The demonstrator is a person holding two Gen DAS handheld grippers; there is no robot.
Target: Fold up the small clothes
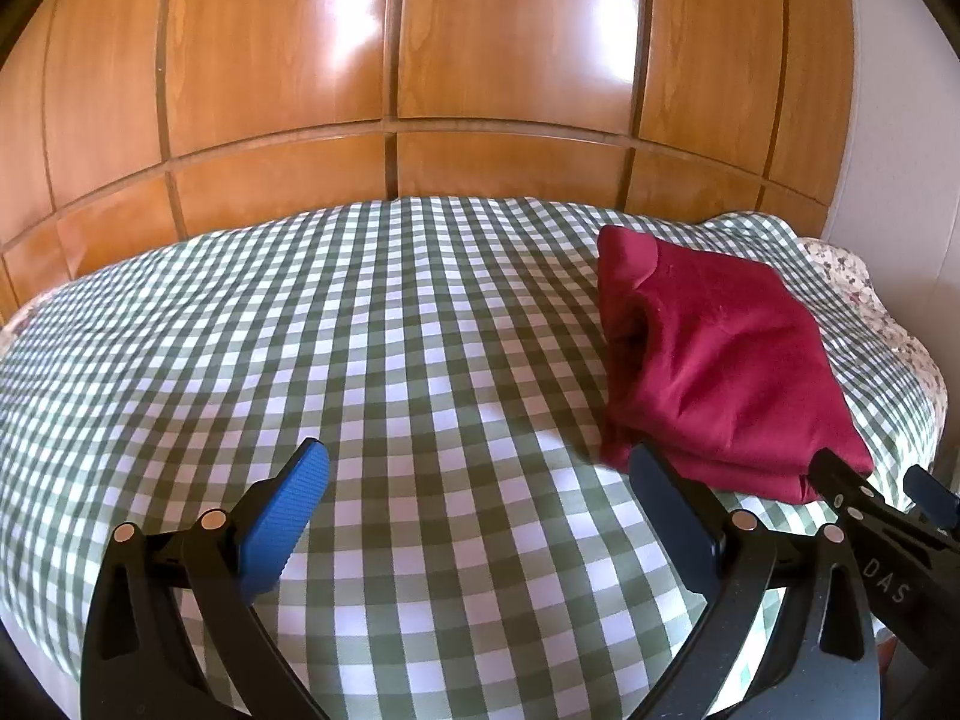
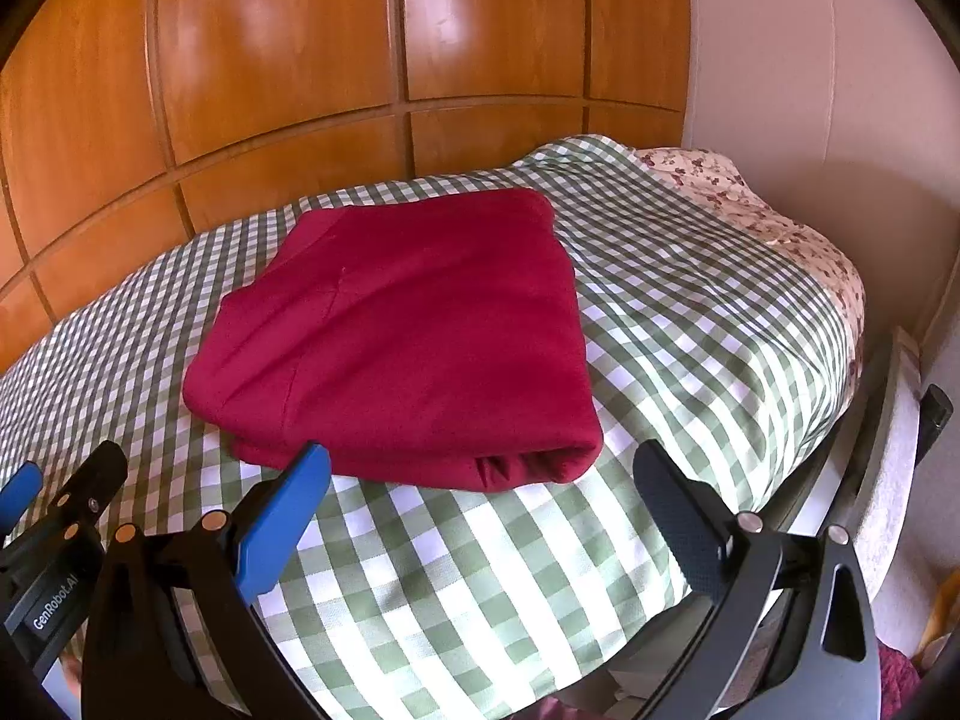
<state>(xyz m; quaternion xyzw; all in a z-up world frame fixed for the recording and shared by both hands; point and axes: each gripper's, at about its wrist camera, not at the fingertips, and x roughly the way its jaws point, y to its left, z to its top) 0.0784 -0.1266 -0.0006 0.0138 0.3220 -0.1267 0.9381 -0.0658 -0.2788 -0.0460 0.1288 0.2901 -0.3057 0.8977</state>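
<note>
A dark red garment (image 2: 408, 336) lies folded into a thick rectangle on the green-and-white checked bed cover (image 2: 468, 564). In the left wrist view the same garment (image 1: 720, 360) sits at the right side of the bed. My left gripper (image 1: 480, 474) hovers open over bare cover (image 1: 300, 330), its right finger near the garment's front left corner. My right gripper (image 2: 480, 474) is open too, just in front of the garment's near folded edge, holding nothing. The right gripper (image 1: 870, 492) also shows at the lower right of the left wrist view, and the left gripper (image 2: 54, 498) at the lower left of the right wrist view.
A glossy wooden panelled wall (image 1: 420, 60) runs behind the bed. A floral pillow (image 2: 750, 204) lies at the bed's right end against a pale wall (image 2: 810, 60). The bed's right edge drops off beside a white frame (image 2: 888, 468).
</note>
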